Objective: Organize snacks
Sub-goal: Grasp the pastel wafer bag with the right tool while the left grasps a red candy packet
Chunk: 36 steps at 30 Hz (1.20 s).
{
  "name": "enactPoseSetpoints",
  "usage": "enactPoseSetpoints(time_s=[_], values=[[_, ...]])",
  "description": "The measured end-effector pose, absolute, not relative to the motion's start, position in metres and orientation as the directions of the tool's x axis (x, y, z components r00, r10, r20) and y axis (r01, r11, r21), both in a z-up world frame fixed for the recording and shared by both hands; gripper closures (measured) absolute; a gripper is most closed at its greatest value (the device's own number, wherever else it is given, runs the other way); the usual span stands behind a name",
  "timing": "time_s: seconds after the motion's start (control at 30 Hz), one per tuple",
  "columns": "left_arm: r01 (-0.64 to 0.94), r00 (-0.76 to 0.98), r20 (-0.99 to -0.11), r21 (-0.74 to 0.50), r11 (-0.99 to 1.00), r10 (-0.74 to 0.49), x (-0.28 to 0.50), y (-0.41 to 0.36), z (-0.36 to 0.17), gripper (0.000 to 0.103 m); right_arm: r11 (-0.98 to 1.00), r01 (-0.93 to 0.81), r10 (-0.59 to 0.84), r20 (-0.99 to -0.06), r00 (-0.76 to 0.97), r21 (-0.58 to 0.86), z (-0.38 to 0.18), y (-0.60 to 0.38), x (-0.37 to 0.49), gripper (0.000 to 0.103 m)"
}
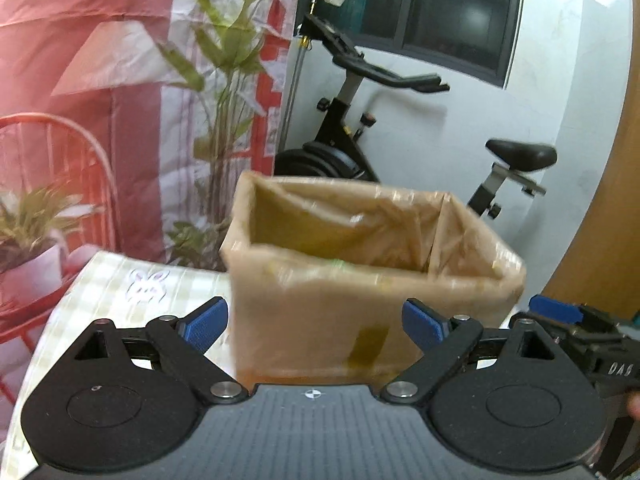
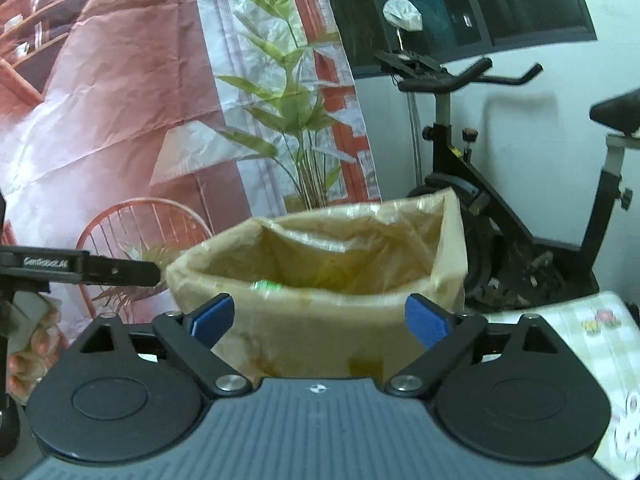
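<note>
I see the lined cardboard box [image 1: 372,280] on the checked tablecloth [image 1: 120,288] just ahead; both the left gripper [image 1: 316,324] and right gripper [image 2: 320,320] have jaws wide apart, empty. Only the right wrist view shows something green [image 2: 266,285] inside the box and a hand [image 2: 28,344] at left. An exercise bike [image 1: 360,128] stands far behind.

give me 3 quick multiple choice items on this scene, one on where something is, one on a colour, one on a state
1. What stands behind the lined box?
A. an exercise bike
B. a fridge
C. a sofa

2. What colour are the left gripper pads?
A. red
B. blue
C. white

3. How is the right gripper?
A. shut on a snack
B. shut, holding nothing
C. open, holding nothing

Key: 1 A, the exercise bike rises behind the box. 2 B, a blue pad shows on each finger. 3 C, its jaws stand wide apart with nothing between the pads.
</note>
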<state>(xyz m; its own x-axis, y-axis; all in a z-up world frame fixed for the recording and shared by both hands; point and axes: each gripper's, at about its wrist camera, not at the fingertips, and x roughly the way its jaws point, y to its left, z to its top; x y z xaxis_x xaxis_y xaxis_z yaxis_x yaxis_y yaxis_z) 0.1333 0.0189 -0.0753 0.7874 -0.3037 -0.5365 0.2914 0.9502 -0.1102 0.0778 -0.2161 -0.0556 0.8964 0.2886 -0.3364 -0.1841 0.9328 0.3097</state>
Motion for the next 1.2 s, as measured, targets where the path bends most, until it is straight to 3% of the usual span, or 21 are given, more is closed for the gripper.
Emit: enactPoseSetpoints(time_s=[0.7, 1.13, 1.2], values=[[0.227, 0.767, -0.593, -0.106, 0.968, -0.244, 0.098, 0.030, -0.132, 0.013, 0.895, -0.089, 0.368, -0.612, 0.700, 0.437, -0.141, -0.165, 0.076, 0.008], [0.197, 0.728, -0.639, -0.153, 0.969, -0.249, 0.089, 0.043, -0.161, 0.015, 0.831, -0.028, 0.440, -0.626, 0.644, 0.555, -0.167, -0.172, 0.079, 0.006], [0.194, 0.726, -0.642, -0.151, 0.969, -0.245, 0.086, 0.043, -0.164, 0.015, 0.825, -0.052, 0.460, -0.616, 0.640, 0.563, -0.167, -0.170, 0.081, 0.013]])
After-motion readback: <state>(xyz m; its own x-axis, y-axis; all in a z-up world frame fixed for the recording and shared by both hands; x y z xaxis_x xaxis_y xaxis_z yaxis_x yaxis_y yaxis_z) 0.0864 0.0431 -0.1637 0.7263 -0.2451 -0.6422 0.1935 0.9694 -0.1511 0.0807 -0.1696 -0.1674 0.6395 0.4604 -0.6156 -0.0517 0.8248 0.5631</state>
